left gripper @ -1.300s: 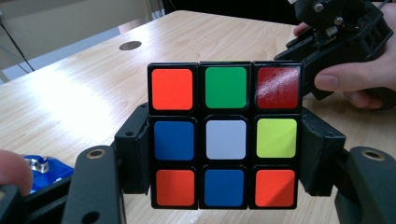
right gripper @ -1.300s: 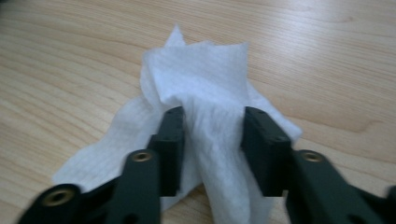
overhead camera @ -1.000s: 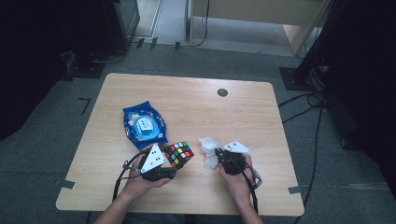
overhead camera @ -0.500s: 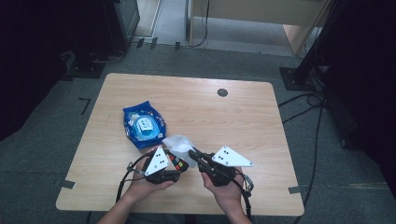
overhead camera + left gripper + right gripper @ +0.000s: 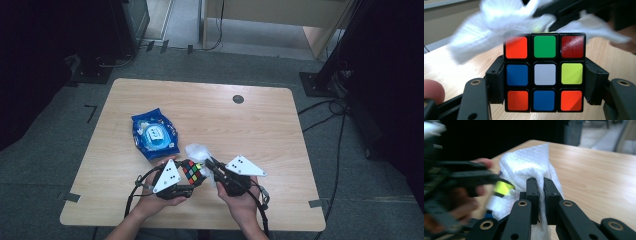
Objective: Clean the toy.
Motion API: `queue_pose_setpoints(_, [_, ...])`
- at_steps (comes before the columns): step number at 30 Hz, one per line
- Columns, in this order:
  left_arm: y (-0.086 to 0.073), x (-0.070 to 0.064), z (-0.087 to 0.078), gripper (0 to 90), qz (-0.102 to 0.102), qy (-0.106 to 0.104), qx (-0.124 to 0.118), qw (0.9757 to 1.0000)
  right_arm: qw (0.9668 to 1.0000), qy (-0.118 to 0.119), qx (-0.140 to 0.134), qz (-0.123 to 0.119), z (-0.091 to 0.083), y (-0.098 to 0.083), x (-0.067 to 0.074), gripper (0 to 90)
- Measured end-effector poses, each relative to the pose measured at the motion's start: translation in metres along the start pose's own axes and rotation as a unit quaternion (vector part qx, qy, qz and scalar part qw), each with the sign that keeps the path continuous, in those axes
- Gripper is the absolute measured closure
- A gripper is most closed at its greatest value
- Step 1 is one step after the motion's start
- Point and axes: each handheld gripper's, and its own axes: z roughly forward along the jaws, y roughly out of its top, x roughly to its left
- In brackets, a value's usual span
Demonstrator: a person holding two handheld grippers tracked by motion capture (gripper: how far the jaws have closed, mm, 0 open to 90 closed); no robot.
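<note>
Left gripper clamps the cube steady — so the right gripper, pinching a tissue, can wipe it.

Cube: orange, green, red, blue, white, yellow squares on black; tissue white; packet blue; tabletop pale wood-grain

Glossy plastic cube in my left jaws, soft crinkly tissue in my right, matt wood-grain table.
</note>
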Motion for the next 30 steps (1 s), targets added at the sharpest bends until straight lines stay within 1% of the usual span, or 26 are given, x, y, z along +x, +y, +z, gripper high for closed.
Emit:
queue_pose_setpoints(1, [0.001, 0.0, -0.001, 34.1, 0.0, 0.001, -0.002, 1.0, 0.9999, -0.008, 0.002, 0.007, 0.001, -0.001, -0.005, 85.9])
queue_pose_setpoints(2, [0.001, 0.0, -0.002, 34.1, 0.001, 0.001, -0.004, 1.0, 0.9996, -0.017, 0.007, 0.019, 0.001, -0.004, -0.011, 86.5])
queue_pose_setpoints(3, [0.002, 0.0, -0.003, 34.1, -0.001, 0.0, -0.01, 0.9999, 0.9993, -0.024, 0.015, 0.026, 0.001, -0.005, -0.015, 87.0])
queue_pose_setpoints(5, [0.004, 0.003, -0.005, 34.1, -0.008, -0.002, -0.017, 0.9998, 0.9982, -0.042, 0.032, 0.028, 0.003, -0.01, -0.024, 87.7])
queue_pose_setpoints(6, [0.005, 0.004, -0.006, 34.1, -0.007, -0.001, -0.016, 0.9998, 0.9976, -0.048, 0.035, 0.035, 0.003, -0.012, -0.028, 88.2])
queue_pose_setpoints(8, [0.003, 0.006, -0.005, 34.1, -0.008, 0.005, -0.01, 0.9999, 0.9969, -0.051, 0.033, 0.05, 0.002, -0.013, -0.034, 88.8])
queue_pose_setpoints(9, [0.002, 0.007, -0.005, 34.1, -0.009, 0.007, -0.005, 0.9999, 0.9971, -0.05, 0.026, 0.051, 0.0, -0.012, -0.035, 88.9])
queue_pose_setpoints(10, [0.0, 0.008, -0.003, 34.1, -0.009, 0.01, -0.001, 0.9999, 0.9974, -0.048, 0.018, 0.05, -0.003, -0.009, -0.034, 88.9])
queue_pose_setpoints(12, [-0.002, 0.009, -0.001, 34.1, -0.012, 0.014, 0.007, 0.9998, 0.9986, -0.032, -0.003, 0.042, -0.009, -0.002, -0.028, 89.0])
queue_pose_setpoints(14, [-0.003, 0.007, 0.001, 34.1, -0.012, 0.013, 0.01, 0.9998, 0.9992, -0.012, -0.022, 0.031, -0.015, 0.006, -0.018, 89.0])
queue_pose_setpoints(16, [-0.002, 0.004, 0.002, 34.1, -0.008, 0.01, 0.01, 0.9999, 0.9991, 0.015, -0.035, 0.021, -0.017, 0.011, -0.005, 89.0])
queue_pose_setpoints(18, [-0.001, 0.001, 0.003, 34.1, -0.003, 0.007, 0.01, 0.9999, 0.9987, 0.036, -0.037, 0.001, -0.016, 0.014, 0.009, 88.9])
queue_pose_setpoints(21, [0.001, -0.002, 0.002, 34.1, 0.0, 0.002, 0.006, 1.0, 0.9984, 0.049, -0.028, -0.008, -0.012, 0.013, 0.019, 88.9])
queue_pose_setpoints(23, [0.003, -0.002, 0.001, 34.1, -0.006, -0.002, 0.001, 1.0, 0.9988, 0.043, -0.023, -0.01, -0.01, 0.01, 0.02, 88.9])
queue_pose_setpoints(26, [0.005, -0.001, -0.001, 34.1, -0.008, -0.001, -0.005, 1.0, 0.999, 0.037, -0.023, 0.005, -0.009, 0.007, 0.013, 88.9])
queue_pose_setpoints(28, [0.005, -0.001, -0.002, 34.1, -0.008, -0.002, -0.004, 1.0, 0.9994, 0.026, -0.021, 0.005, -0.008, 0.005, 0.008, 88.9])
queue_pose_setpoints(30, [0.005, 0.0, -0.002, 34.1, -0.007, -0.001, -0.003, 1.0, 0.9999, 0.006, -0.016, -0.001, -0.006, 0.001, 0.003, 88.8])
